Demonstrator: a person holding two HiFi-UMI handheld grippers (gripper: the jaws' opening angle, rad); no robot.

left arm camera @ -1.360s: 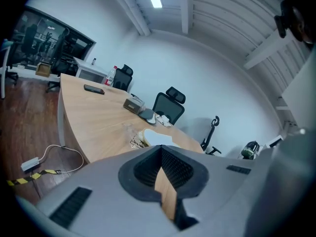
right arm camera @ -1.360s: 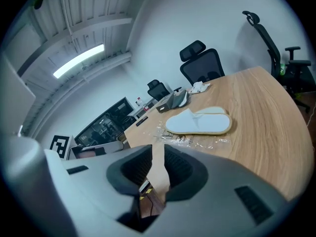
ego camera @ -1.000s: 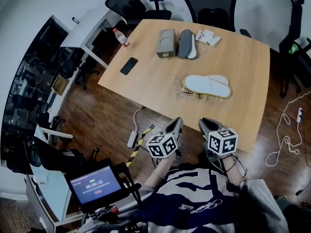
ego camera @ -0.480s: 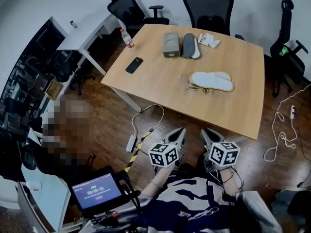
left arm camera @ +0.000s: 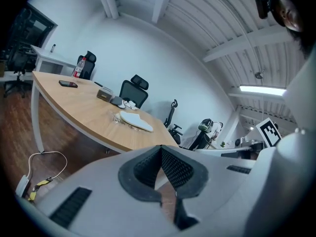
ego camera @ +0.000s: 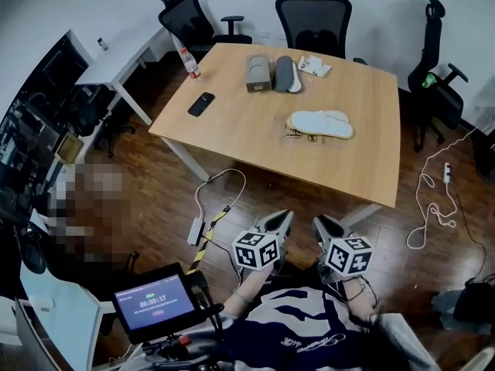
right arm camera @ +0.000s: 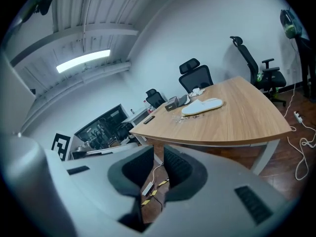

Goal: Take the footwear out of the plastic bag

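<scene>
Screen: at the lower left of the head view, a small screen (ego camera: 153, 303) with a timer sits close to the person's body.
Left gripper: the left gripper (ego camera: 280, 219) is at the lower centre, above the floor. In its own view the pads are pressed together and nothing is between them.
Right gripper: the right gripper (ego camera: 320, 224) is just beside it. Its jaws stand a little apart, and only the floor and a cable show through the gap.
Floor: a power strip (ego camera: 193, 230) lies between the grippers and the worktop.
Worktop: the wooden worktop (ego camera: 232, 134) fills the centre of the frame, and both grippers are well apart from it.
Footwear: the white footwear (ego camera: 322, 123) lies flat at the centre right of the worktop, inside the plastic bag (ego camera: 295, 133). The clear film of the bag shows at the left end.
Handling: I judge the footwear light and soft, and the film thin, slippery and easy to crumple. One gripper should pinch the loose film and the other the edge of a sole. Which end of the bag is open, I cannot tell.
Far things: a phone (ego camera: 201, 103), a bottle (ego camera: 189, 62), a grey box (ego camera: 257, 73) and a grey slipper (ego camera: 285, 74) lie toward the top, and chairs (ego camera: 313, 14) stand behind.
</scene>
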